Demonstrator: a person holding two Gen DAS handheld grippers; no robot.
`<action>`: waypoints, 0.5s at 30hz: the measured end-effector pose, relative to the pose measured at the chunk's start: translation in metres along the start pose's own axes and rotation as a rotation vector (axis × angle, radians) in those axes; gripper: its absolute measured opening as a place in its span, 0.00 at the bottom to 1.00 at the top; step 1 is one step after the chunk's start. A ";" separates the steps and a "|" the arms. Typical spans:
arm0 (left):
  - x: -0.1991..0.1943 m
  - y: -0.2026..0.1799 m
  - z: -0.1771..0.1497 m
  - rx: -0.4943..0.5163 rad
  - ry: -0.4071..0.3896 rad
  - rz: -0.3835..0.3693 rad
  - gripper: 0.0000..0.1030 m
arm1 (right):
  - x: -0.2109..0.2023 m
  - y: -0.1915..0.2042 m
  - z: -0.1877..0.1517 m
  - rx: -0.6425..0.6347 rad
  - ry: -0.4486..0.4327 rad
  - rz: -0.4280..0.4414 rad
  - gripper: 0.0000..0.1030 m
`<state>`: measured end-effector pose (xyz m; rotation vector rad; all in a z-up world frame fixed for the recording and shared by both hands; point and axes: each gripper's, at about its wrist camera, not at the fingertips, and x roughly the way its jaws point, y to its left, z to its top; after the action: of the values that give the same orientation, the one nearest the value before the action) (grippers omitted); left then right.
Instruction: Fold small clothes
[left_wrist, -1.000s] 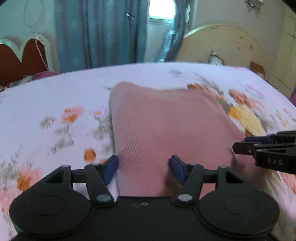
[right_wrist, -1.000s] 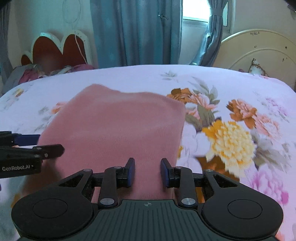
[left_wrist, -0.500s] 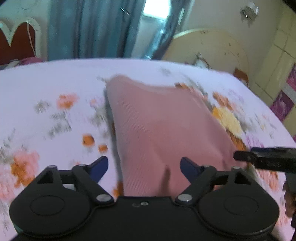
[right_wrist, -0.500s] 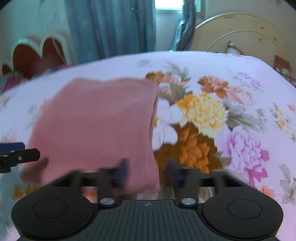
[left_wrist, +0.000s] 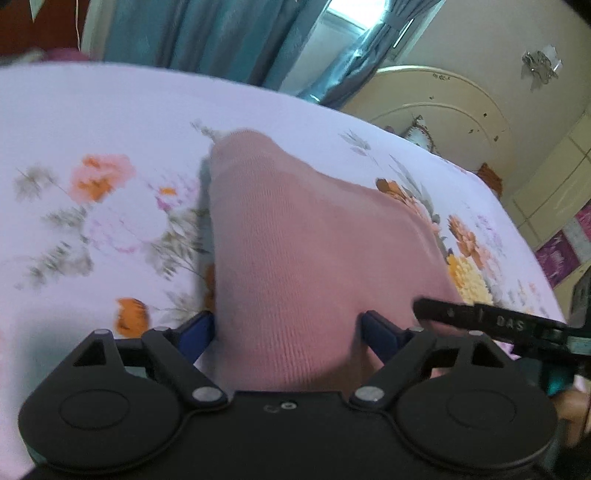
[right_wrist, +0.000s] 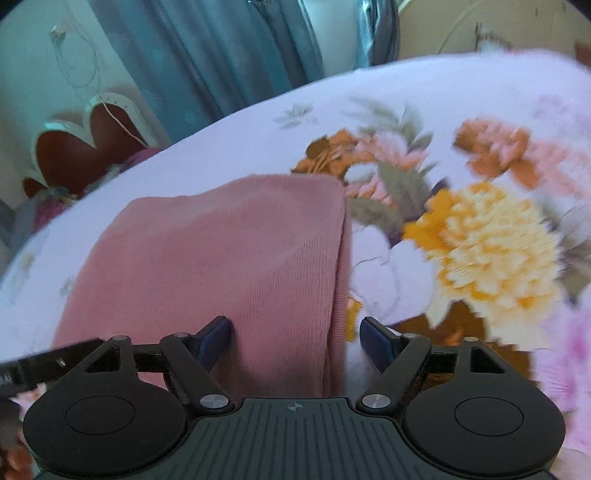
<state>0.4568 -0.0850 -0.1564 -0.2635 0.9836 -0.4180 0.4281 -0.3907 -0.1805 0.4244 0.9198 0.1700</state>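
A folded pink knit garment (left_wrist: 303, 236) lies flat on the floral bedsheet (left_wrist: 92, 129). My left gripper (left_wrist: 288, 328) is open, its blue fingertips (left_wrist: 195, 328) spread wide over the garment's near left edge. My right gripper (right_wrist: 295, 332) is open too, straddling the garment's near right edge (right_wrist: 332, 295). The garment fills the left half of the right wrist view (right_wrist: 207, 258). The right gripper's finger shows at the right of the left wrist view (left_wrist: 480, 317). Neither gripper holds any cloth.
The bed carries a white sheet with big orange and yellow flowers (right_wrist: 491, 240). Teal curtains (left_wrist: 207, 37) and a window hang behind. A cream round headboard (left_wrist: 443, 107) stands at the far right and a red scalloped headboard (right_wrist: 81, 147) at the far left.
Both grippers have opened wider; the right one went from nearly closed to wide open. Both views have tilted and drawn nearer to the garment's near edge. The garment stays flat.
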 end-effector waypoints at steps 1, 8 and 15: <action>0.004 0.000 -0.001 -0.002 0.002 -0.005 0.84 | 0.002 0.001 0.001 -0.014 -0.005 0.009 0.75; 0.002 -0.012 0.000 0.017 -0.018 0.009 0.62 | 0.012 0.017 0.002 -0.055 0.023 0.091 0.25; -0.015 -0.022 0.008 0.035 -0.033 0.019 0.40 | -0.007 0.026 0.007 -0.044 -0.023 0.135 0.22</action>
<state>0.4515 -0.0976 -0.1327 -0.2289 0.9446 -0.4118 0.4301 -0.3709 -0.1605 0.4472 0.8638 0.3079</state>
